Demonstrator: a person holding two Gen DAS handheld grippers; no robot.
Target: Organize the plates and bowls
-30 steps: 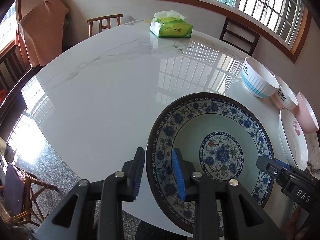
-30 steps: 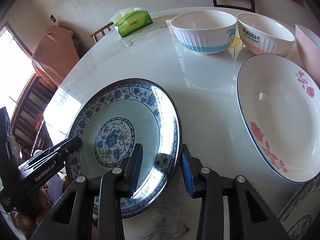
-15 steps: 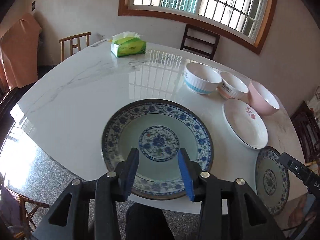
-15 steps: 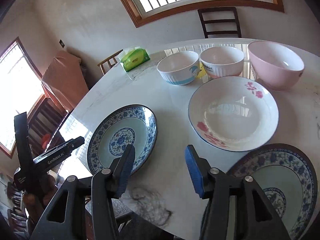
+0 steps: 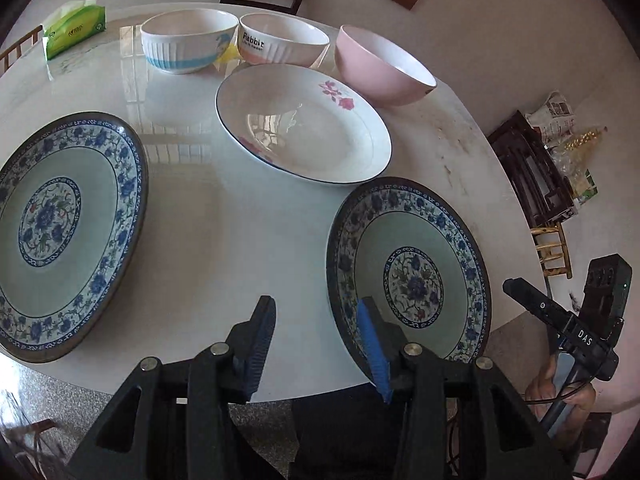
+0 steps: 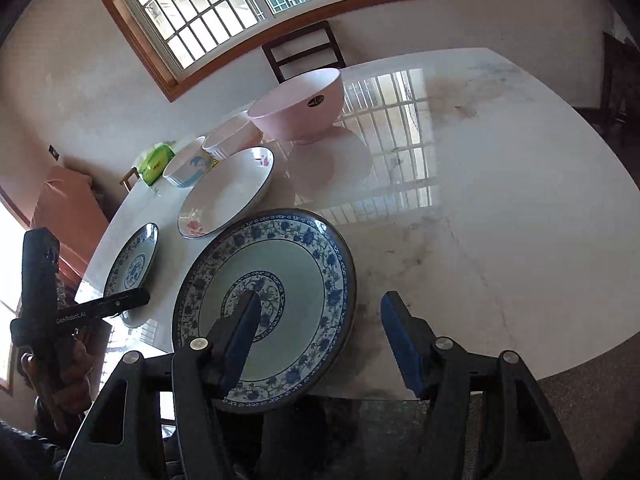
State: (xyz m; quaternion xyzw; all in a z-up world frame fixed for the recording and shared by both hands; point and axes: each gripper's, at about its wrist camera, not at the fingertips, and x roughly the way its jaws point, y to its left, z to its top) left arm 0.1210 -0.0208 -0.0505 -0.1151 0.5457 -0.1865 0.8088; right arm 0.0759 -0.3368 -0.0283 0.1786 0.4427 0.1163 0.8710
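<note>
Two blue-and-white patterned plates lie on the white round table [image 5: 224, 232]: a large one [image 5: 60, 232] at the left and a smaller one [image 5: 412, 276] at the near edge, also in the right wrist view [image 6: 272, 300]. Behind them are a white plate with pink flowers [image 5: 304, 128], a blue-striped bowl [image 5: 188, 46], a "Rabbit" bowl [image 5: 280, 42] and a pink bowl [image 5: 380, 66]. My left gripper [image 5: 316, 320] is open and empty, its right finger over the smaller plate's left rim. My right gripper [image 6: 320, 320] is open and straddles that plate's right rim.
A green tissue pack [image 5: 74, 28] sits at the table's far left. A dark wooden chair [image 6: 304, 50] stands behind the table under the window. Dark furniture with bags [image 5: 552, 168] stands to the right of the table. The table's right part [image 6: 500, 200] is bare marble.
Both grippers have swung right, away from the large patterned plate, to the smaller patterned plate at the near edge. Both stay open.
</note>
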